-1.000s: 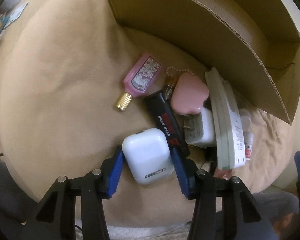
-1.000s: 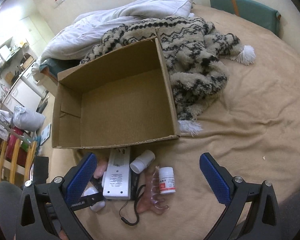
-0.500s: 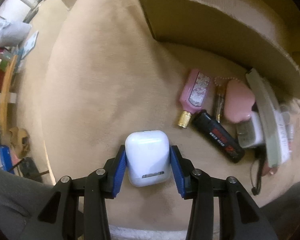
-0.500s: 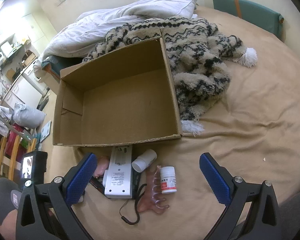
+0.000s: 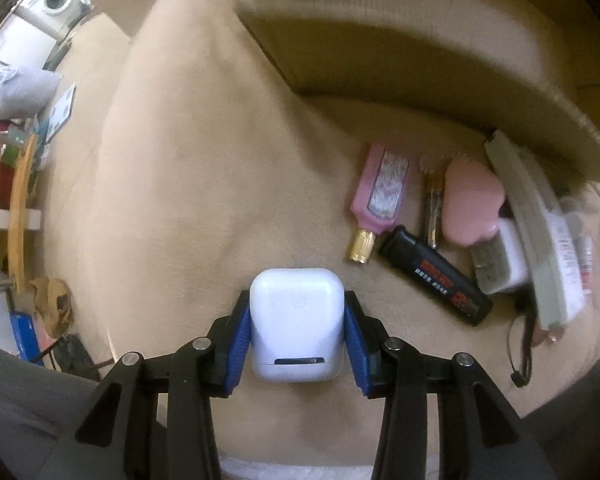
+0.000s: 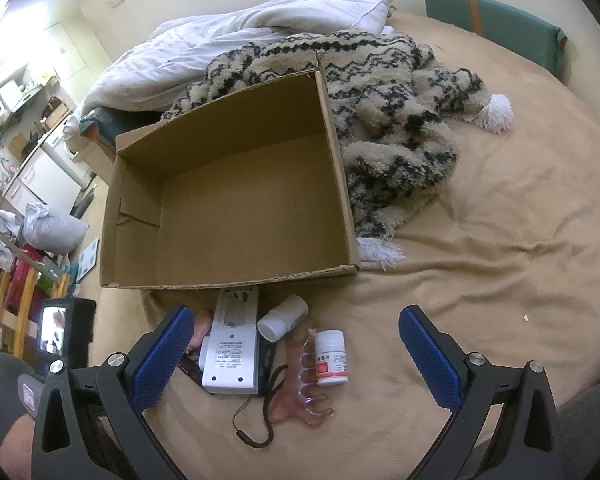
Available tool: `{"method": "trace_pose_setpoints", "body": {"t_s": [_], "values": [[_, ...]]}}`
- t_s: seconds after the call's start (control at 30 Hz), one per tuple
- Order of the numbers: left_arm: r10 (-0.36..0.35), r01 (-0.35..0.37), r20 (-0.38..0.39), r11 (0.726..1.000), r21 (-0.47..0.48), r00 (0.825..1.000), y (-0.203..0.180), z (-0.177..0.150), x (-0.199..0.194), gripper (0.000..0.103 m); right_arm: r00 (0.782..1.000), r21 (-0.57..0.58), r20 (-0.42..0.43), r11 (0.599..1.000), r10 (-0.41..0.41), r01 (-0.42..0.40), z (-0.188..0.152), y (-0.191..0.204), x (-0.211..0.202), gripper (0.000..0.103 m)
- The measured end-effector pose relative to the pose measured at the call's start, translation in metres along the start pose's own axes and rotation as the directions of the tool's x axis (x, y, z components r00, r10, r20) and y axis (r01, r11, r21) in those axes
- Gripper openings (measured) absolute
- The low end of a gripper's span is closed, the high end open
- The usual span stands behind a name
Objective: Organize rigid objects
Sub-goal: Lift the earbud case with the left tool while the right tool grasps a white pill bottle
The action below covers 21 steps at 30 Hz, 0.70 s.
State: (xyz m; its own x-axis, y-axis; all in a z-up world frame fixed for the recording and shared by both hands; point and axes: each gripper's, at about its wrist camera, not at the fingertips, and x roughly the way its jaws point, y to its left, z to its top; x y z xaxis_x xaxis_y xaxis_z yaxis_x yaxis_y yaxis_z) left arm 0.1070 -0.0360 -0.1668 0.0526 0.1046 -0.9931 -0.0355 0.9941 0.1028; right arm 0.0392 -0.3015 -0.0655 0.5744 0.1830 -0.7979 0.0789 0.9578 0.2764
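1. Progress looks early: the brown cardboard box [image 6: 236,200] sits open on the tan bed [image 6: 500,280] with nothing visible inside it, so I judge nearly all the sorting is left.
2. Left hand-held gripper [image 5: 296,332] is clamped on the white rounded earbud case [image 5: 297,320], blue pads pressed to both its sides; the case sits near the left edge of the pile, apart from the rest, and is not in the box.
3. Loose items to the case's right, going rightward: a pink flat bottle with a gold cap [image 5: 380,200], a black lighter-shaped stick with red print [image 5: 436,280], a pink heart-shaped case [image 5: 472,204], a white plug adapter [image 5: 500,264] and a long white remote-like slab [image 5: 540,232].
4. Right hand-held gripper [image 6: 296,360] hangs with fingers wide apart and nothing between them, above the same pile.
5. Its view adds a white tipped-over bottle [image 6: 283,317], a pink clear toe separator [image 6: 300,392], a small white pill bottle with a red label [image 6: 331,357] and a black cord [image 6: 268,408].
6. Obstacles: the box's near wall stands between pile and interior, so I expect each piece needs lifting over it; a shaggy black-and-cream blanket [image 6: 380,120] crowds the box's right side.
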Motion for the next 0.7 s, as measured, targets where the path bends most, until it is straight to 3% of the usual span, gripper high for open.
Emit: {"method": "trace_pose_setpoints", "body": {"t_s": [0.2, 0.4, 0.47, 0.53, 0.6, 0.7], "values": [[0.030, -0.037, 0.147, 0.998, 0.049, 0.989, 0.014, 0.002, -0.050, 0.040, 1.000, 0.104, -0.014, 0.994, 0.017, -0.015, 0.003, -0.023, 0.000, 0.103], [-0.011, 0.006, 0.154, 1.000, 0.030, 0.988, 0.036, 0.006, -0.051, 0.039, 0.994, 0.191, -0.108, 0.982, 0.024, -0.003, 0.002, -0.041, 0.020, 0.103], [-0.034, 0.033, 0.148, 0.999, 0.007, 0.988, 0.045, 0.003, -0.047, 0.039, 0.982, 0.180, -0.181, 0.983, 0.058, -0.025, -0.002, -0.037, 0.035, 0.093], [-0.071, 0.074, 0.144, 0.997, -0.015, 0.987, 0.050, 0.005, -0.048, 0.039, 0.961, 0.182, -0.264, 0.983, 0.088, -0.040, -0.008, -0.034, 0.055, 0.070], [-0.120, 0.125, 0.114, 0.992, -0.032, 0.986, 0.052, 0.008, -0.044, 0.039, 0.945, 0.171, -0.320, 0.985, 0.069, -0.014, -0.014, -0.031, 0.071, 0.061], [-0.122, 0.126, 0.097, 0.991, -0.046, 0.988, 0.057, 0.010, -0.038, 0.039, 0.931, 0.148, -0.365, 0.988, 0.011, 0.046, -0.019, -0.030, 0.086, 0.061]]}}
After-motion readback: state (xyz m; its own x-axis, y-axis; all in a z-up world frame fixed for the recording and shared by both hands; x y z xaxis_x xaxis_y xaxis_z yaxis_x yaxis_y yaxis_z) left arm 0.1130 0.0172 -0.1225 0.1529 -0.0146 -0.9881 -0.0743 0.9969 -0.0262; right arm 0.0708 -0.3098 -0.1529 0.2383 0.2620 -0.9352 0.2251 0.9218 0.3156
